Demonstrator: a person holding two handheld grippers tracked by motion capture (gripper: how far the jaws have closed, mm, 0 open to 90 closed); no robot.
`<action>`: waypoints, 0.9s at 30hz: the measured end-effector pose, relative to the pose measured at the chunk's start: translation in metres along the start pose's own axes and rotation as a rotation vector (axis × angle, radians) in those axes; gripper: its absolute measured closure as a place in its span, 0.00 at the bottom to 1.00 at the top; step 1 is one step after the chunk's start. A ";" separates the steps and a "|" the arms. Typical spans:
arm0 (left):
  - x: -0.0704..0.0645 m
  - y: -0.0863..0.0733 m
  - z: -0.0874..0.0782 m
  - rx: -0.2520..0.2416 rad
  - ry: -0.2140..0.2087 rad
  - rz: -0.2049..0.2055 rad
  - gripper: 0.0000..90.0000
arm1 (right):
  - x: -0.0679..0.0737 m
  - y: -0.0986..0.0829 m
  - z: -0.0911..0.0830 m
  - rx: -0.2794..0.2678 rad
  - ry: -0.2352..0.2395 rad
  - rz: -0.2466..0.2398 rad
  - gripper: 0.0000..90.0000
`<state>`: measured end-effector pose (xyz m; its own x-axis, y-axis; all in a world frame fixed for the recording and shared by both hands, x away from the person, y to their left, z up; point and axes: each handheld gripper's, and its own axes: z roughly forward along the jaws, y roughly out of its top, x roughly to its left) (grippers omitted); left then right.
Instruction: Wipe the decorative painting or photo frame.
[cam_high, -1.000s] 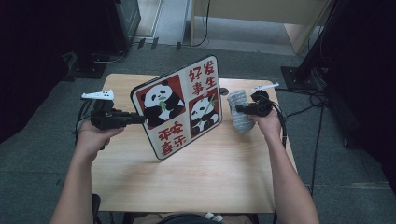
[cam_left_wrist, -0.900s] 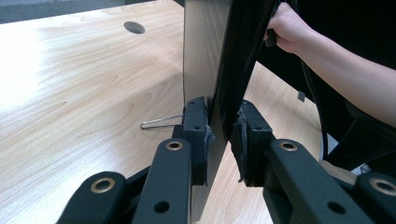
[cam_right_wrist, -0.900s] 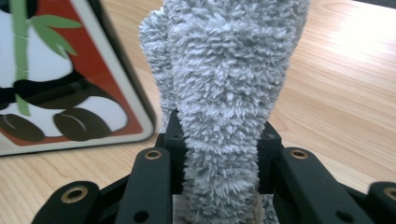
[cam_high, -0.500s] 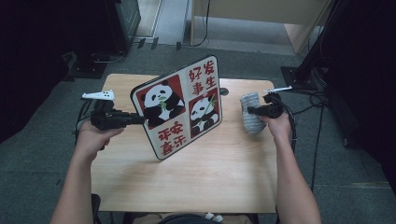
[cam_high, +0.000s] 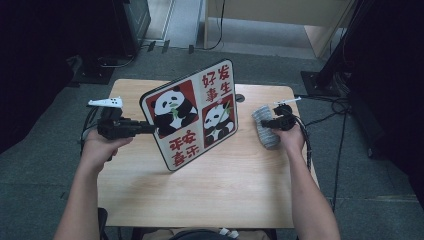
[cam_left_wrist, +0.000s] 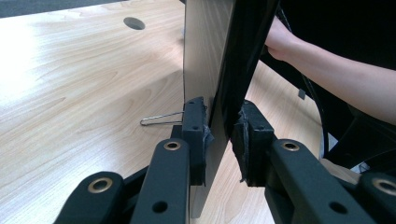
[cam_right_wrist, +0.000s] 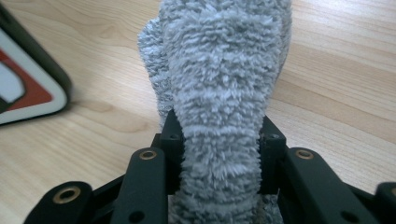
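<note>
A square board (cam_high: 192, 112) with two pandas and red Chinese characters stands tilted over the middle of the wooden table (cam_high: 225, 190), its lower corner near the tabletop. My left gripper (cam_high: 149, 128) is shut on the board's left edge. In the left gripper view the board (cam_left_wrist: 210, 56) runs edge-on between the pads (cam_left_wrist: 195, 126) of my left gripper (cam_left_wrist: 219, 133). At the table's right, my right gripper (cam_high: 266, 122) is shut on a grey fluffy cloth (cam_high: 265, 132). In the right gripper view the cloth (cam_right_wrist: 224, 70) bulges out of my right gripper (cam_right_wrist: 219, 149).
A round cable hole (cam_high: 240, 98) sits near the table's far edge behind the board. A thin wire loop (cam_left_wrist: 161, 119) lies on the wood by the board's back. The board's corner (cam_right_wrist: 28, 93) is just left of the cloth. Cables (cam_high: 340, 107) trail off the right side.
My right gripper has drawn the grey cloth a little to the right, away from the board, and lower toward the table. The left gripper and board have stayed put.
</note>
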<state>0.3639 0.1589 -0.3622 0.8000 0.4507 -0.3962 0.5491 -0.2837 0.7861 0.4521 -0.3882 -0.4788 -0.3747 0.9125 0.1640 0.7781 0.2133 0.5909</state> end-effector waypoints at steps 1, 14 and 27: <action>0.000 0.000 0.000 -0.001 -0.001 -0.002 0.84 | -0.001 0.000 0.002 -0.002 -0.002 0.002 0.71; -0.003 0.002 0.001 0.014 0.033 0.003 0.82 | -0.003 -0.001 0.003 -0.030 -0.007 0.067 0.52; -0.003 0.002 0.001 0.003 0.071 0.000 0.70 | 0.000 0.002 -0.008 -0.058 0.033 0.083 0.44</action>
<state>0.3631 0.1564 -0.3602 0.7810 0.5094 -0.3615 0.5499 -0.2864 0.7846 0.4496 -0.3909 -0.4712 -0.3270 0.9142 0.2394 0.7771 0.1160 0.6186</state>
